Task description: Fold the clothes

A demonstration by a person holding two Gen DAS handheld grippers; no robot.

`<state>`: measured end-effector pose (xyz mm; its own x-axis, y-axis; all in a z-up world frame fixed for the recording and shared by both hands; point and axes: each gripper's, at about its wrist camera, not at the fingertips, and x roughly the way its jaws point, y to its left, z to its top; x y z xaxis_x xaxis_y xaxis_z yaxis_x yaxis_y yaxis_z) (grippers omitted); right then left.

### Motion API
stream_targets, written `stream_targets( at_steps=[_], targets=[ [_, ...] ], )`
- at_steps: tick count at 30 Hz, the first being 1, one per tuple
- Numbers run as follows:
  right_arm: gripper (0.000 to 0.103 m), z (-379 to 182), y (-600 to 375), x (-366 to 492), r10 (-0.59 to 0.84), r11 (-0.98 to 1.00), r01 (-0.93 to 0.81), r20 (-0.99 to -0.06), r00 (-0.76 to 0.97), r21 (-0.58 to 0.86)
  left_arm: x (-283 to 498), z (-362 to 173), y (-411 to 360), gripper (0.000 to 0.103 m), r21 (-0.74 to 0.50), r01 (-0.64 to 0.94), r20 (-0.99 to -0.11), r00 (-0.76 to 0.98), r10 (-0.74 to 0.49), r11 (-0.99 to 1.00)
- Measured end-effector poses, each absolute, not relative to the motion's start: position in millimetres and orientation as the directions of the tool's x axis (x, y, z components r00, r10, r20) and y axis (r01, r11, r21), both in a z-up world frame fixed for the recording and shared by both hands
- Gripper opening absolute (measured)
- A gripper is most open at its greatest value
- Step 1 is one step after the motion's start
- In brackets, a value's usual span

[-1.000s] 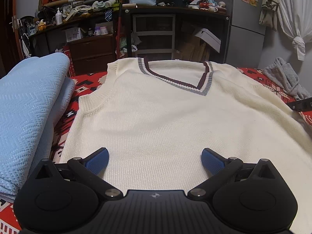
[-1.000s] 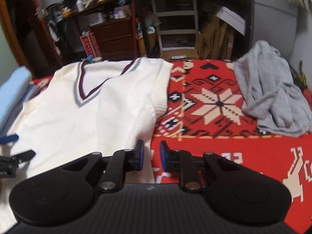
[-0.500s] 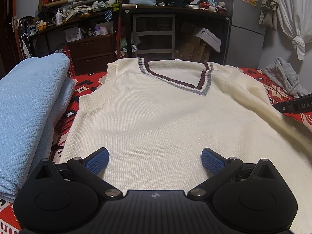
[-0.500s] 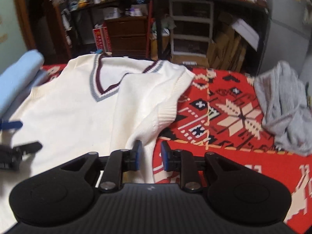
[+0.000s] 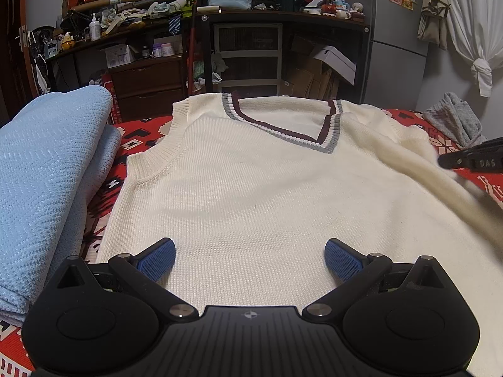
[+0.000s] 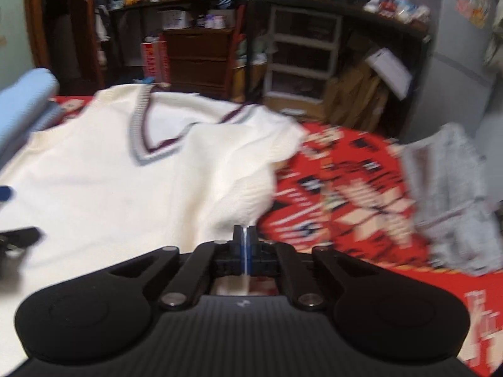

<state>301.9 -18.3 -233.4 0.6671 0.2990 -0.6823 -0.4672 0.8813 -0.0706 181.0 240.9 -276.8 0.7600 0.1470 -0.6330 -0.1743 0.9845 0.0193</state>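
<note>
A cream knit vest (image 5: 251,188) with a grey and maroon V-neck lies face up on the red patterned bed cover (image 6: 345,188). My left gripper (image 5: 250,260) hovers open over the vest's lower hem, its blue pads (image 5: 157,260) wide apart with nothing between them. My right gripper (image 6: 244,242) is shut on the vest's (image 6: 110,172) right side edge, below the armhole. That edge stands raised in a fold. In the left wrist view a finger of the right gripper (image 5: 471,160) shows at the far right. The right wrist view is blurred.
A folded light blue knit (image 5: 47,172) lies stacked to the left of the vest. A crumpled grey garment (image 6: 449,194) lies on the cover to the right. Cluttered shelves, drawers and a desk (image 5: 251,56) stand beyond the bed's far edge.
The right gripper's jaws went from slightly apart to shut on the vest's right edge, and that edge now rises in a fold. The left gripper has not moved.
</note>
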Motion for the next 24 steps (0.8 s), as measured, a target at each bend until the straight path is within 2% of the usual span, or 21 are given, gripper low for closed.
stream_targets(
  at_steps=[3, 6, 10, 12, 17, 20, 24],
  targets=[
    [0.001, -231.1, -46.8, 317.3, 0.238, 0.913, -0.400, -0.682, 0.691, -0.086, 181.0, -276.9, 240.8, 0.103, 0.019, -0.174, -0.633, 0.760, 0.147, 0.984],
    [0.001, -234.3, -70.9, 329.6, 0.279, 0.924, -0.383, -0.700, 0.658, 0.008, 181.0, -276.9, 240.8, 0.103, 0.019, -0.174, -0.633, 0.760, 0.147, 0.984],
    [0.015, -231.2, -98.1, 332.3, 0.338, 0.936, -0.313, -0.676, 0.655, 0.164, 181.0, -277.0, 240.7, 0.103, 0.019, -0.174, -0.633, 0.760, 0.147, 0.984],
    [0.017, -231.3, -108.0, 331.3, 0.354, 0.933, -0.293, -0.674, 0.649, 0.208, 181.0, -277.0, 240.6, 0.103, 0.019, -0.175, -0.633, 0.760, 0.147, 0.984],
    [0.018, -239.4, -103.2, 325.6, 0.342, 0.934, -0.310, -0.698, 0.630, 0.177, 180.9, -277.0, 240.7, 0.103, 0.019, -0.175, -0.633, 0.760, 0.147, 0.984],
    [0.028, -240.3, -91.6, 328.1, 0.350, 0.929, -0.331, -0.686, 0.638, 0.166, 180.9, -276.9, 240.6, 0.103, 0.019, -0.175, -0.633, 0.760, 0.147, 0.984],
    [0.029, -243.5, -77.8, 343.2, 0.351, 0.927, -0.339, -0.693, 0.630, 0.161, 180.8, -277.0, 240.6, 0.103, 0.019, -0.175, -0.633, 0.760, 0.147, 0.984]
  ],
)
